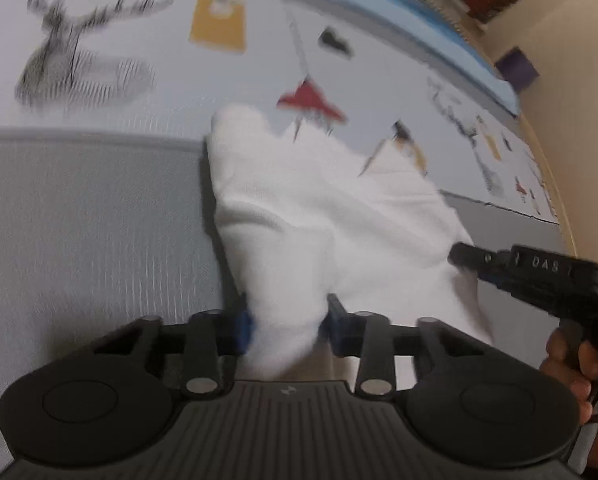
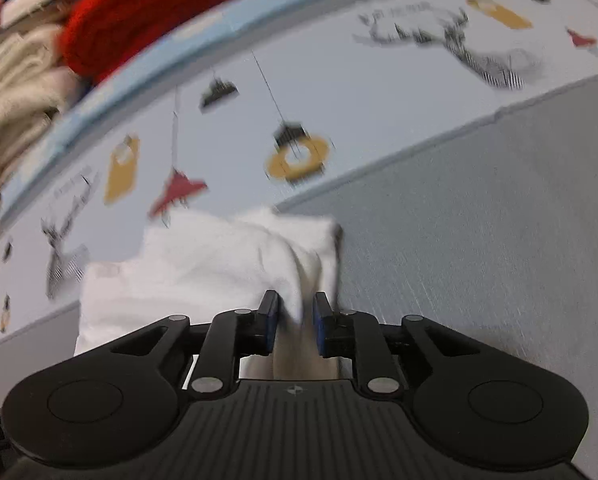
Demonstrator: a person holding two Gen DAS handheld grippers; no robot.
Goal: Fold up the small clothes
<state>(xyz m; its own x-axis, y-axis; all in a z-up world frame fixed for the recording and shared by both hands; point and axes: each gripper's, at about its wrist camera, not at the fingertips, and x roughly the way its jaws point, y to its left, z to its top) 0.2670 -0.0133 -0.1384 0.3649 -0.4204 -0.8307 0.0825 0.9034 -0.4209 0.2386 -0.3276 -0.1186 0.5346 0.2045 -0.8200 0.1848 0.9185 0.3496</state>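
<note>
A small white garment (image 1: pixel 323 216) hangs bunched between both grippers above a grey and patterned bed cover. My left gripper (image 1: pixel 289 320) is shut on one edge of it, cloth pinched between the blue pads. My right gripper (image 2: pixel 296 316) is shut on another edge of the white garment (image 2: pixel 219 264). In the left wrist view the right gripper (image 1: pixel 459 254) comes in from the right and grips the cloth's right side. Both views are motion-blurred.
The cover has a plain grey area (image 1: pixel 91 220) and a pale band printed with deer and hanging shapes (image 1: pixel 219 28). A red knit item (image 2: pixel 159 4) and cream clothes (image 2: pixel 15 92) are piled at the far left behind a blue edge.
</note>
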